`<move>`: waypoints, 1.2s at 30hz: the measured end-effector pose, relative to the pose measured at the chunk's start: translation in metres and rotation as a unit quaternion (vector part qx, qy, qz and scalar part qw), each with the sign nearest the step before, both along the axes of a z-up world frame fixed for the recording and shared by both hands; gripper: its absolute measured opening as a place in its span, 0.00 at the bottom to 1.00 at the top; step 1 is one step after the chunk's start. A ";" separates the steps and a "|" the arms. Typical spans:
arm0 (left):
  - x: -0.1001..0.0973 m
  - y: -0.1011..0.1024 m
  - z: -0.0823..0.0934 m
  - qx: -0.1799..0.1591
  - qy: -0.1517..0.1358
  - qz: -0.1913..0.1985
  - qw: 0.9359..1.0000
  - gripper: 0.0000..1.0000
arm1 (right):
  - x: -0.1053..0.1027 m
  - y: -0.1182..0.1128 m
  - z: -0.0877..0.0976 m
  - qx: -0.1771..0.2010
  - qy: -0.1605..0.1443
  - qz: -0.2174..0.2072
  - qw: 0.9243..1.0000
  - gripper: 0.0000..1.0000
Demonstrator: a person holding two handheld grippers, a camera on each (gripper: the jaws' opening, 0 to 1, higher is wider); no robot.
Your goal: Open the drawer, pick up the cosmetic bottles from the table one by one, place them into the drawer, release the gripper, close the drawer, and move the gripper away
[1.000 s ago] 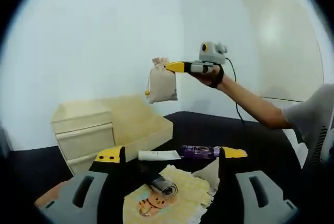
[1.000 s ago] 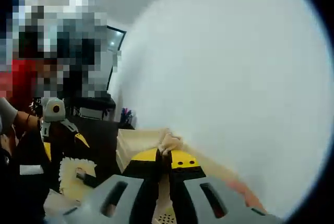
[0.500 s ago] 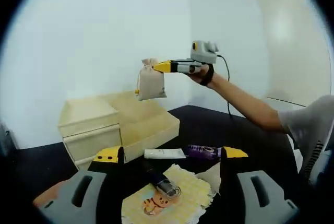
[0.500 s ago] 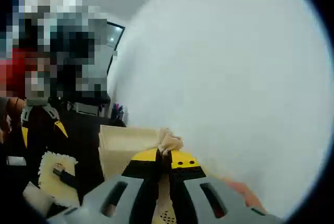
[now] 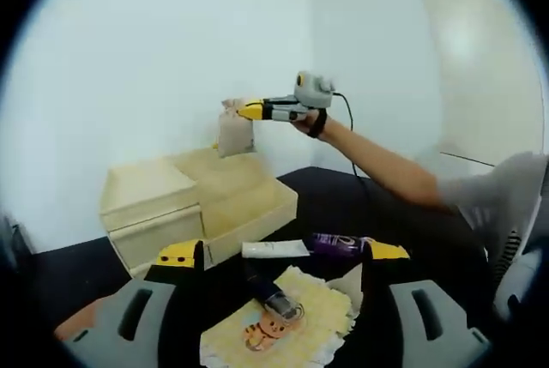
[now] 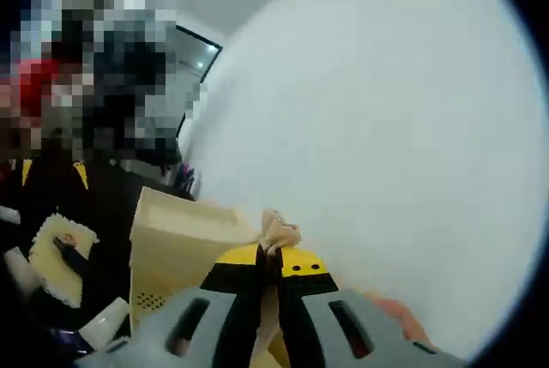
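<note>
Overhead, right claw (image 5: 243, 111) pinches a cloth pouch (image 5: 234, 131) above the open drawer (image 5: 243, 196); left claw (image 5: 283, 254) spread.

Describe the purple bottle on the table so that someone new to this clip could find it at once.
Start at the pale wooden drawer unit on the black table, its top drawer pulled open. In front of it lie a white tube and, end to end with it, the purple bottle, just behind the yellow checked cloth. It is the only purple item, lying on its side.
</note>
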State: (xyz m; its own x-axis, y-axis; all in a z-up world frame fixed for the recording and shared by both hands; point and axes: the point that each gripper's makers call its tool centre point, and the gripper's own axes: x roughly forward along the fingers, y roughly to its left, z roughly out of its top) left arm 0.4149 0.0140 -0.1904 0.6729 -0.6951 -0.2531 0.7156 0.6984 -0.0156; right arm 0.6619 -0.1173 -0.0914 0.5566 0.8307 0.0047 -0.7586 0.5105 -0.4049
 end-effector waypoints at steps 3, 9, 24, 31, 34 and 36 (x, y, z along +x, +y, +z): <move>0.000 -0.003 -0.003 0.016 0.004 -0.003 1.000 0.69 | 0.012 -0.004 -0.006 -0.015 -0.008 0.001 1.000 0.03; 0.003 0.000 -0.005 0.052 -0.006 -0.001 0.999 0.69 | 0.027 -0.008 -0.016 -0.010 -0.012 0.011 1.000 0.03; 0.010 -0.005 -0.020 0.075 0.007 -0.003 0.997 0.68 | 0.050 -0.024 -0.041 0.054 0.011 0.017 0.998 0.03; 0.008 -0.005 -0.029 0.075 0.018 -0.001 0.997 0.68 | 0.057 -0.021 -0.058 0.021 0.005 0.003 1.000 0.03; 0.010 -0.003 -0.028 0.066 0.023 -0.001 0.998 0.68 | 0.063 -0.019 -0.060 0.009 0.002 0.002 1.000 0.03; 0.011 -0.003 -0.029 0.068 0.022 -0.001 0.997 0.67 | 0.060 -0.016 -0.065 -0.011 -0.004 0.001 1.000 0.03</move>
